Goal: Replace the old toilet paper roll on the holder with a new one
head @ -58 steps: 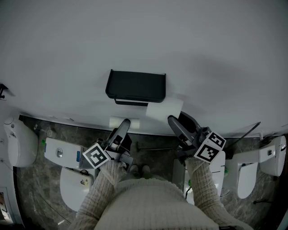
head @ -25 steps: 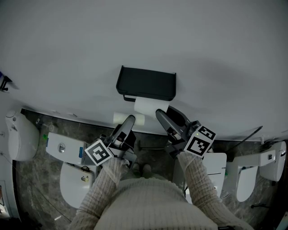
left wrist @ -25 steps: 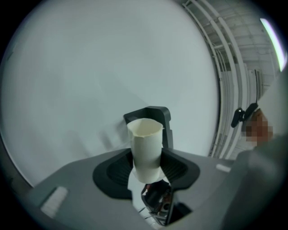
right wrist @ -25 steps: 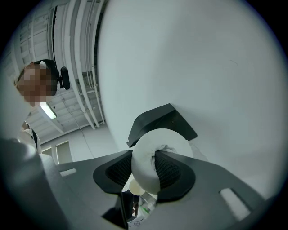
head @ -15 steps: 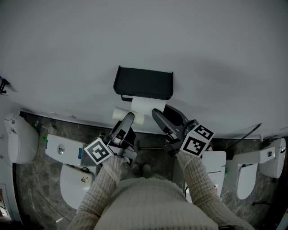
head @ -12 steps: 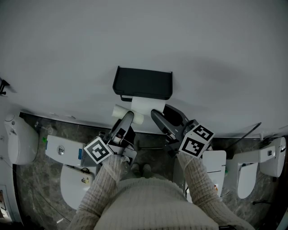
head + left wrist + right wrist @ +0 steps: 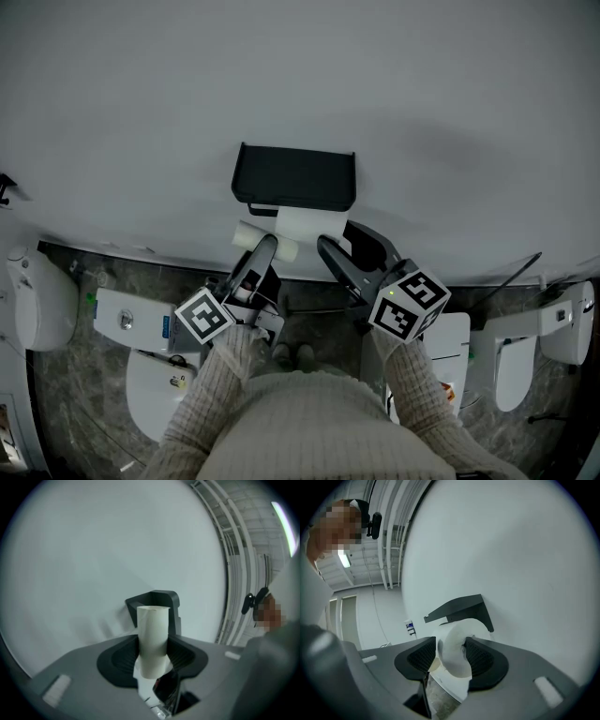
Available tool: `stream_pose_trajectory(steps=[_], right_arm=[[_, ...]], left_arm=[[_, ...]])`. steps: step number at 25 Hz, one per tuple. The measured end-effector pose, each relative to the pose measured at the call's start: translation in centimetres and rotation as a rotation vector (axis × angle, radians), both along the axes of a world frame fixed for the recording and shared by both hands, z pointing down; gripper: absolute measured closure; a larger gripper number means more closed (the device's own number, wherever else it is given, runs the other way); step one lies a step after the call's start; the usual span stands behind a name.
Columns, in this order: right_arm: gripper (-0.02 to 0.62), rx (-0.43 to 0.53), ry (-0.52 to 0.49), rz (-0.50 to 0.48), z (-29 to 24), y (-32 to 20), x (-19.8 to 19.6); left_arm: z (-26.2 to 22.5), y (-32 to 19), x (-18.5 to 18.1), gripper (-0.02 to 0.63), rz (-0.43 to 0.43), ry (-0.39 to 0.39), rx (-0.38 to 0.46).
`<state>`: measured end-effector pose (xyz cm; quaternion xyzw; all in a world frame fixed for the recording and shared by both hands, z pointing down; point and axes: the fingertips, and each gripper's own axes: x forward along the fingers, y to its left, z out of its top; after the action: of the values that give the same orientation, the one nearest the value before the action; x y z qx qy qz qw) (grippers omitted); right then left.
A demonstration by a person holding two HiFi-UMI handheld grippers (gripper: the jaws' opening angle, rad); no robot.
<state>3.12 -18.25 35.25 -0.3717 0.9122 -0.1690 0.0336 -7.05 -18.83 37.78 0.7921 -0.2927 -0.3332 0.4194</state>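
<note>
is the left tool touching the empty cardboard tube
Touching. The left gripper view shows both jaws of the left tool pressed against the sides of the cardboard tube.

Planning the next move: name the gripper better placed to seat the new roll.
Right gripper: its jaws have just been opening around the white toilet paper roll under the black wall holder; left gripper holds the pale cardboard tube.

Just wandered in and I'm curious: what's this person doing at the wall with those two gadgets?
A person is swapping toilet paper with a handheld gripper in each hand. The left gripper is clamped on the empty cardboard tube, held just below the black wall holder. The right gripper has the new roll between its jaws, right under the holder. Those jaws have just been opening, so the roll seems to be getting released there.
</note>
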Motion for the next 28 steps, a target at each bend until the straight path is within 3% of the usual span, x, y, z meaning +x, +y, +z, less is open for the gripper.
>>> stream_pose_trajectory(steps=[6, 10, 15, 28], right_arm=[[0.41, -0.005, -0.019, 0.05, 0.0, 0.1, 1.8], [0.466, 0.017, -0.032, 0.04, -0.5, 0.1, 1.5], [0.471, 0.021, -0.032, 0.028, -0.6, 0.1, 1.2], [0.471, 0.03, -0.028, -0.034, -0.9, 0.1, -2.7]], left_arm=[[0.2, -0.1, -0.3, 0.436, 0.007, 0.002, -0.003], [0.5, 0.1, -0.2, 0.436, 0.017, 0.008, -0.012], [0.9, 0.9, -0.4, 0.436, 0.017, 0.012, -0.023], [1.1, 2.4, -2.7, 0.436, -0.019, 0.012, -0.027]])
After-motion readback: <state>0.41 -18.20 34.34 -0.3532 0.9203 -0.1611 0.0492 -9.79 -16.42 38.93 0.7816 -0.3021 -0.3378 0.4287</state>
